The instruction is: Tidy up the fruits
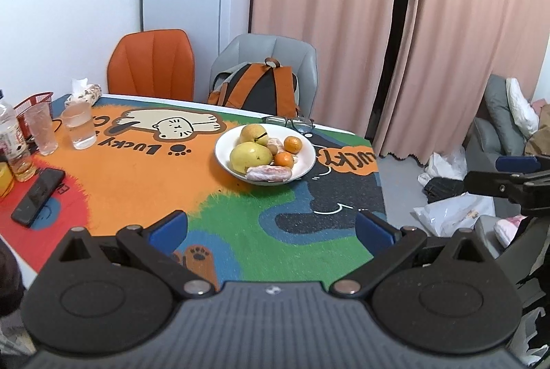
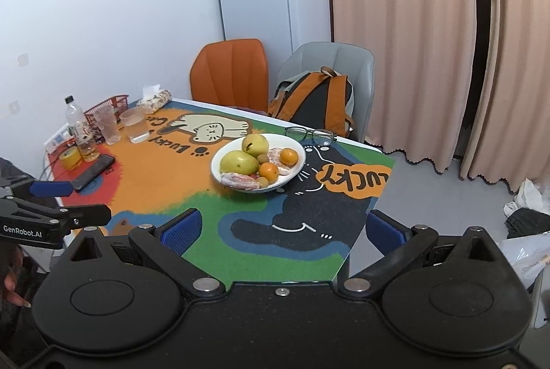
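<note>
A white plate (image 1: pixel 306 163) (image 2: pixel 295 171) sits on the colourful cat-print table mat, toward the far right of the table. It holds two yellow-green pears (image 1: pixel 249 154) (image 2: pixel 239 161), two small oranges (image 1: pixel 293 144) (image 2: pixel 288 156), small brown fruits and wrapped pink pieces (image 1: pixel 268 173) (image 2: pixel 240 181). My left gripper (image 1: pixel 271 228) is open and empty, held above the near table edge, well short of the plate. My right gripper (image 2: pixel 282 230) is open and empty too, over the near right corner. Each gripper shows at the side of the other's view.
Glasses (image 1: pixel 288 122) lie just behind the plate. At the far left stand two tumblers (image 1: pixel 80 126), bottles (image 1: pixel 12 142), a red basket, a tissue pack and a black phone (image 1: pixel 37 195). An orange chair, a grey chair with a backpack (image 1: pixel 257 90), a fridge and pink curtains are beyond.
</note>
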### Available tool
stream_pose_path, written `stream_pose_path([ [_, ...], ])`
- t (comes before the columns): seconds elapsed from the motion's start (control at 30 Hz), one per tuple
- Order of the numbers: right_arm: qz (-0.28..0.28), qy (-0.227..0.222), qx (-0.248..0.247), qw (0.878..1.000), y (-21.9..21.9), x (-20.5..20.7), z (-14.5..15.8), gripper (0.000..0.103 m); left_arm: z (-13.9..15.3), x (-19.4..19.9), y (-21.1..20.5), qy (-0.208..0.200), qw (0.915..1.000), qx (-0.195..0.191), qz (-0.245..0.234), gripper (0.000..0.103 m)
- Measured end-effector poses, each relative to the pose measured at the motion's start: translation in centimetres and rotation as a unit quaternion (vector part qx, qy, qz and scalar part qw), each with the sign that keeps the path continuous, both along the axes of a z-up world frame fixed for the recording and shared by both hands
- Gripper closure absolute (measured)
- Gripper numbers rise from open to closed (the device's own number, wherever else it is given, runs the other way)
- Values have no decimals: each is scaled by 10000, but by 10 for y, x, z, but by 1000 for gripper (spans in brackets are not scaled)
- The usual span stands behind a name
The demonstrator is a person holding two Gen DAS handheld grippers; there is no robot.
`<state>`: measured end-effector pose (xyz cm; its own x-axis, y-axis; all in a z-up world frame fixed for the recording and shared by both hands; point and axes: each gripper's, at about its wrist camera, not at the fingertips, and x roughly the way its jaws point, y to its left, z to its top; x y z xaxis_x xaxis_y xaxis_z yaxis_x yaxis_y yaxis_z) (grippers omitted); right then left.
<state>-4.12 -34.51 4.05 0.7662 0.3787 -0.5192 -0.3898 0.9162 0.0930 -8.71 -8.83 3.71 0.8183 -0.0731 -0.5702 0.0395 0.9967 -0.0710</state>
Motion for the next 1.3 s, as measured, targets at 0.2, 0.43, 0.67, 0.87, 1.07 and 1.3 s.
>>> stream_pose_path([
  [0.2, -50, -129, -40, 9999, -1, -28, 7, 0, 5, -30, -4, -60, 9999, 38, -114, 0],
  [0.43, -248, -208, -19, 9995, 5, -52, 11, 0, 14, -51, -7, -307, 9988, 145, -349, 0],
  [0.67, -433, -323, -120, 9985, 11, -72, 14, 0, 14, -61, 4, -343, 9982, 96, -477, 0],
  [0.87, -414, -244, -71, 9988, 15, -82, 9, 0, 11, -68, 12, -426, 9978, 117, -495, 0],
  [1.07, -563, -306, -171, 9978, 17, -86, 9, 0, 7, -72, 21, -421, 9980, -31, -464, 0],
  [1.3, -594, -328, -223, 9974, 18, -88, 9, 0, 8, -71, 17, -453, 9976, 63, -529, 0],
])
